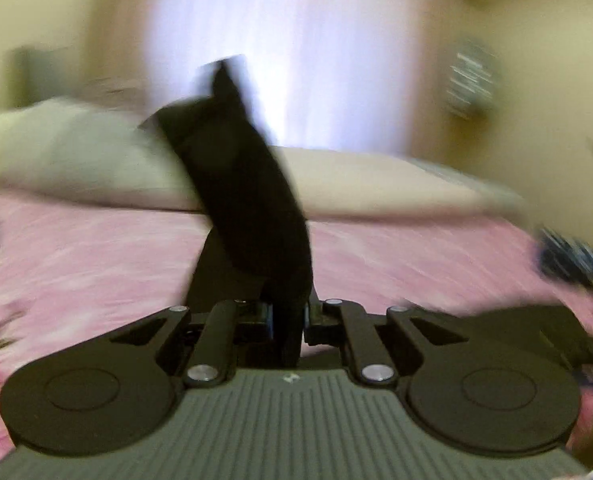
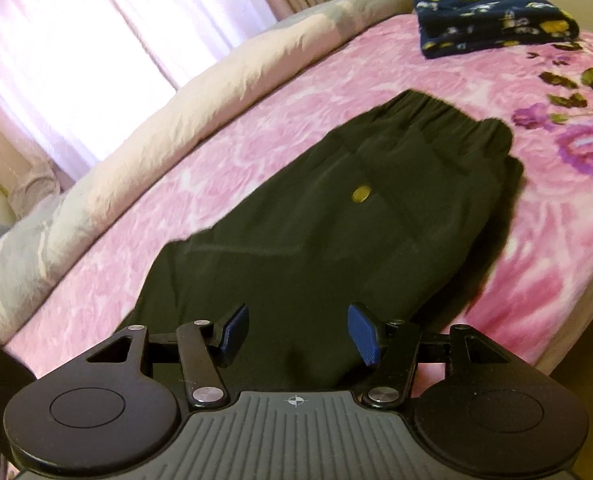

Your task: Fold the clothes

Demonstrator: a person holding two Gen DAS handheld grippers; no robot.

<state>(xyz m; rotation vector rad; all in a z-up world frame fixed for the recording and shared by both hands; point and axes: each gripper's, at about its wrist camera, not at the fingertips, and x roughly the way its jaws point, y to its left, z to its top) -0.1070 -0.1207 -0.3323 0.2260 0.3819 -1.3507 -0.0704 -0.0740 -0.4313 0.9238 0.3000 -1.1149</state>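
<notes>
One pair of black trousers, limp and light, half lifted off the pink bed.

Black trousers (image 2: 336,216) lie along the bedspread (image 2: 224,148), elastic waistband (image 2: 452,120) at the far end. The left claw (image 1: 286,316) is pinched narrow on a strip of the same black cloth (image 1: 248,184), raised and blurred. The right claw (image 2: 296,336) stands wide above the near end, holding nothing. Soft fabric will sag and slide; hems and waistband corners look the surest holds.

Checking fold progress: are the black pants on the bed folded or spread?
Partly spread. The black pants lie flat on the pink bedspread, waistband unfolded at the far end; their near end is hidden behind the gripper body.
</notes>
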